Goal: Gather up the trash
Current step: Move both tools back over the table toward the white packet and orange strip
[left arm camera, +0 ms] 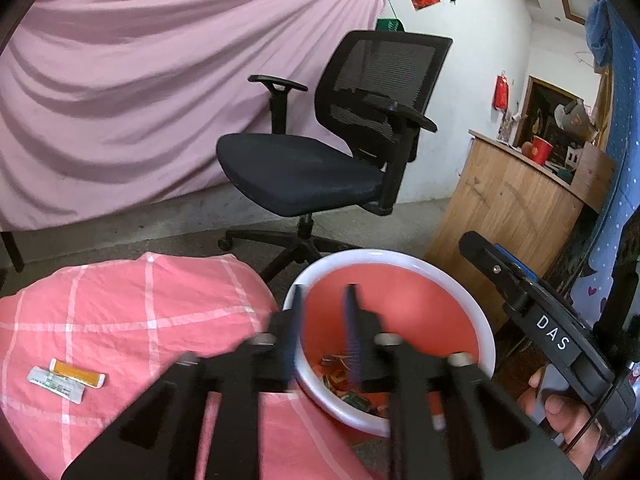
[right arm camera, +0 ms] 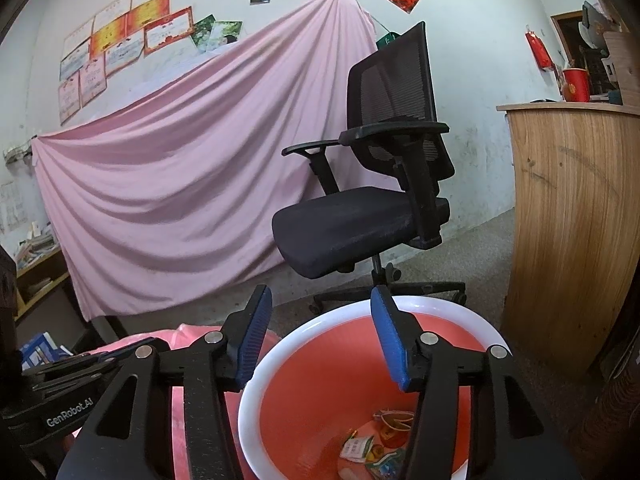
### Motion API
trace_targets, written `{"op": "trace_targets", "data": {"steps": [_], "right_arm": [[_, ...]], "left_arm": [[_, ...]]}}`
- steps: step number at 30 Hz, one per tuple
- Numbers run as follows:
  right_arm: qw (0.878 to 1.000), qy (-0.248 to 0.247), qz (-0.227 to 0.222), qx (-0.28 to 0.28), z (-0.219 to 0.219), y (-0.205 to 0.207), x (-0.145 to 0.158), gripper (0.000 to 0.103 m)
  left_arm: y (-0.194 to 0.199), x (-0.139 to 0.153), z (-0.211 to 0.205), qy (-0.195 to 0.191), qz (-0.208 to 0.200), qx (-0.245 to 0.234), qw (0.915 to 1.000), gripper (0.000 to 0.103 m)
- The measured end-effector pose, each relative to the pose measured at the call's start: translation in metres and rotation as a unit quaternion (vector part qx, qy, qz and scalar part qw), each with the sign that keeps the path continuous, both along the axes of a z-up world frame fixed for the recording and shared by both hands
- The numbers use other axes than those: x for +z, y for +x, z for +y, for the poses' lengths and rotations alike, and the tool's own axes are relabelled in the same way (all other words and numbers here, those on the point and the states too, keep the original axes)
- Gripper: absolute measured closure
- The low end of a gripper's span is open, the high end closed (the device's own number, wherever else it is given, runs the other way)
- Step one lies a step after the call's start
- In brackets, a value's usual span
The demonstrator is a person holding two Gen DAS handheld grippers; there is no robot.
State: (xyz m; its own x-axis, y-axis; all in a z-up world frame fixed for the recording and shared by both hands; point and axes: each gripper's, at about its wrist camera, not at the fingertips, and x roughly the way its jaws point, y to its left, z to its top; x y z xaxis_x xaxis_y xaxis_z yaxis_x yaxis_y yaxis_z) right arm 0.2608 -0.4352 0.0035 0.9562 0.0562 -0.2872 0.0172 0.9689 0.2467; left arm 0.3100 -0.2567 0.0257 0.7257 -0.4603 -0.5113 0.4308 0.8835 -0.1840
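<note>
Two small flat wrappers on pink checked cloth (left arm camera: 132,320), far left in left wrist view: white-and-green packet (left arm camera: 56,385) just beside orange-and-white packet (left arm camera: 78,373), edges touching or nearly so, both lying flat, well apart from bin. One round red plastic bin with white rim (left arm camera: 394,258) to right of cloth, standing on floor, rim against cloth's edge. Inside bin, several crumpled wrappers (right arm camera: 376,446) at bottom, exact count hard to tell, white, orange and green among them. One left gripper (left arm camera: 324,300), blurred, hanging above bin's near rim, blue-padded fingers (left arm camera: 352,336) parted by moderate gap, nothing between them. One right gripper (right arm camera: 320,340) above same bin, blue-padded fingers (right arm camera: 390,340) spread wide, nothing held; left finger over cloth side, right finger over bin's mouth. One black mesh office chair (left arm camera: 340,140) behind bin. One pink sheet (left arm camera: 160,92) draped across wall at left. One wooden counter (left arm camera: 508,200) at right, one red cup (left arm camera: 541,150) on top of it.
</note>
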Motion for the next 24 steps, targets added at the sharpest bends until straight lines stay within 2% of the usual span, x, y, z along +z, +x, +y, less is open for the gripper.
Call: {"op": "trace_targets", "data": {"steps": [1, 3, 5, 7, 9, 10, 12, 13, 14, 15, 24], "right_arm": [[1.000, 0.000, -0.001, 0.000, 0.001, 0.000, 0.001, 0.052], [1.000, -0.001, -0.006, 0.000, 0.002, -0.001, 0.002, 0.052], [1.000, -0.001, -0.011, -0.002, 0.004, -0.002, 0.004, 0.042], [1.000, 0.004, -0.022, -0.001, 0.007, -0.003, 0.007, 0.031], [0.999, 0.005, -0.035, 0.003, 0.013, -0.006, 0.012, 0.027], [0.999, 0.003, -0.043, 0.006, 0.017, -0.007, 0.014, 0.023], [0.998, 0.001, -0.057, 0.012, 0.024, -0.009, 0.017, 0.015], [0.998, 0.001, -0.064, 0.015, 0.028, -0.010, 0.019, 0.009], [0.997, 0.001, -0.074, 0.018, 0.033, -0.011, 0.021, 0.002], [0.996, 0.001, -0.084, 0.021, 0.038, -0.013, 0.023, 0.000], [0.982, -0.039, -0.157, 0.097, 0.103, -0.021, 0.035, 0.000]], "left_arm": [[-0.001, 0.002, 0.004, -0.004, -0.005, 0.007, 1.0000, 0.066], [-0.003, 0.005, 0.011, -0.008, -0.011, 0.015, 0.9998, 0.066], [-0.003, 0.009, 0.019, -0.008, -0.016, 0.027, 0.9995, 0.063], [-0.006, 0.013, 0.030, -0.009, -0.025, 0.045, 0.9986, 0.045], [-0.011, 0.018, 0.044, -0.015, -0.041, 0.068, 0.9967, 0.034], [-0.014, 0.021, 0.052, -0.018, -0.050, 0.080, 0.9954, 0.021], [-0.019, 0.025, 0.066, -0.019, -0.069, 0.108, 0.9916, 0.005], [-0.024, 0.028, 0.076, -0.022, -0.086, 0.128, 0.9878, 0.002], [-0.028, 0.030, 0.084, -0.025, -0.101, 0.141, 0.9846, 0.002], [-0.031, 0.031, 0.091, -0.026, -0.110, 0.149, 0.9822, 0.002], [-0.065, 0.026, 0.157, -0.014, -0.169, 0.236, 0.9569, 0.002]]}}
